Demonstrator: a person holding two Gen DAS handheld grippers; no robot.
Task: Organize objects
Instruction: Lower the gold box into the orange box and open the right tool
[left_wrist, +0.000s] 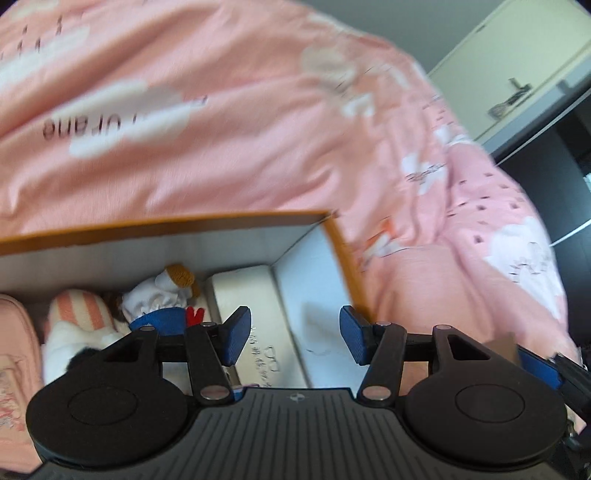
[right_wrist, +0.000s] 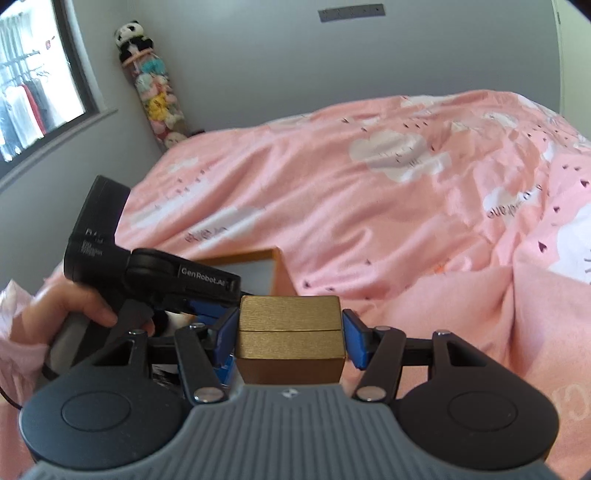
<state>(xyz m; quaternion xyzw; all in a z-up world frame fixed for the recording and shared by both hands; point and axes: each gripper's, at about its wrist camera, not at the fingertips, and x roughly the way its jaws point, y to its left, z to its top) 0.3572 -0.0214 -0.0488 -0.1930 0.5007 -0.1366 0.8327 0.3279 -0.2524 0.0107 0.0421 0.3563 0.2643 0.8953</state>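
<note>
An open cardboard box (left_wrist: 184, 225) with an orange rim and white inside walls lies on the bed. In it are a plush doll in blue and white (left_wrist: 159, 299), a pink-striped soft toy (left_wrist: 79, 314) and a white rectangular case (left_wrist: 247, 295). My left gripper (left_wrist: 293, 338) is open and empty, over the box's right end. My right gripper (right_wrist: 290, 338) is shut on a small gold box (right_wrist: 290, 332), held above the bed to the right of the cardboard box (right_wrist: 258, 258). The left gripper (right_wrist: 147, 273) and the hand holding it show in the right wrist view.
A pink quilt with white clouds (right_wrist: 369, 203) covers the bed. A pink bag (left_wrist: 14, 350) lies at the box's left end. A tall tube of plush toys topped by a panda (right_wrist: 155, 85) stands in the corner by the window (right_wrist: 37, 74). A cabinet (left_wrist: 517, 74) stands beyond the bed.
</note>
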